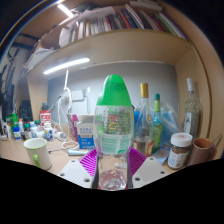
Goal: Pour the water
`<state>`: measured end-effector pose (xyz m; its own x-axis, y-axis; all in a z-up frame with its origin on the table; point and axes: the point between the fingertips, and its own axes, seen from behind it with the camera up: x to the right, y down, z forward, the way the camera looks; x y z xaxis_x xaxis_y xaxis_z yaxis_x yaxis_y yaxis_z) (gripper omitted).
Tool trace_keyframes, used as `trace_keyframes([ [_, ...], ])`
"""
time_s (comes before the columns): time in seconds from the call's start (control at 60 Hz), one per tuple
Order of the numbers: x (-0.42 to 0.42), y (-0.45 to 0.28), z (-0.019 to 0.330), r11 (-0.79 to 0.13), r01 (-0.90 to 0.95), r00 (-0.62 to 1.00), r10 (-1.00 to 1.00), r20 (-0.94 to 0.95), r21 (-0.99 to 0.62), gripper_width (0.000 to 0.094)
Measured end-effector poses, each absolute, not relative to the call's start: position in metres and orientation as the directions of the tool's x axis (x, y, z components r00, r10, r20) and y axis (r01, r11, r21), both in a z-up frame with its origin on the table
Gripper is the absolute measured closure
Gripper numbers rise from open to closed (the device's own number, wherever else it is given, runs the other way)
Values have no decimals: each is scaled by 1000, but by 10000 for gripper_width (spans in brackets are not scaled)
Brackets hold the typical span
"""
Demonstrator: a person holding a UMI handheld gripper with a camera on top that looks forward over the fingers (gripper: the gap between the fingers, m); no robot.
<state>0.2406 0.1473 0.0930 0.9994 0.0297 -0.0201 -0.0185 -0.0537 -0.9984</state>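
A clear plastic water bottle [113,135] with a green cap and a white-green label stands upright between my fingers. My gripper [113,165] is shut on the bottle's lower body, the purple pads [90,162] pressing on it at both sides. The bottle appears lifted above the desk. A pale green mug [37,152] stands on the desk to the left, beyond the fingers.
Behind the bottle are a tall glass bottle [143,112], a green bottle [157,120], a clear bottle [190,108] and a lidded jar [180,150]. Small bottles and boxes [30,125] crowd the left of the desk. A bookshelf [120,20] hangs overhead.
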Motion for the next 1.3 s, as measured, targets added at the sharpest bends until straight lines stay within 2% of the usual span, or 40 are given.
trace_keyframes([
  [0.067, 238, 146, 93, -50, -11, 999, 30, -13, -999, 542],
  [0.317, 236, 152, 79, -126, -4, 999, 38, -9, -992, 539],
  [0.433, 238, 151, 80, -119, -18, 999, 30, -22, -993, 512],
  [0.567, 240, 148, 86, -90, -29, 999, 31, -31, -996, 396],
  [0.683, 239, 139, 92, -59, -15, 1000, 23, -16, -998, 88],
  [0.817, 242, 119, 96, -33, -33, 999, 14, -33, -999, 92],
  [0.933, 239, 86, 88, -80, -19, 1000, 12, -20, -997, 92],
  [1.3, 202, -104, 120, -37, -89, 995, 33, -91, -995, 89],
])
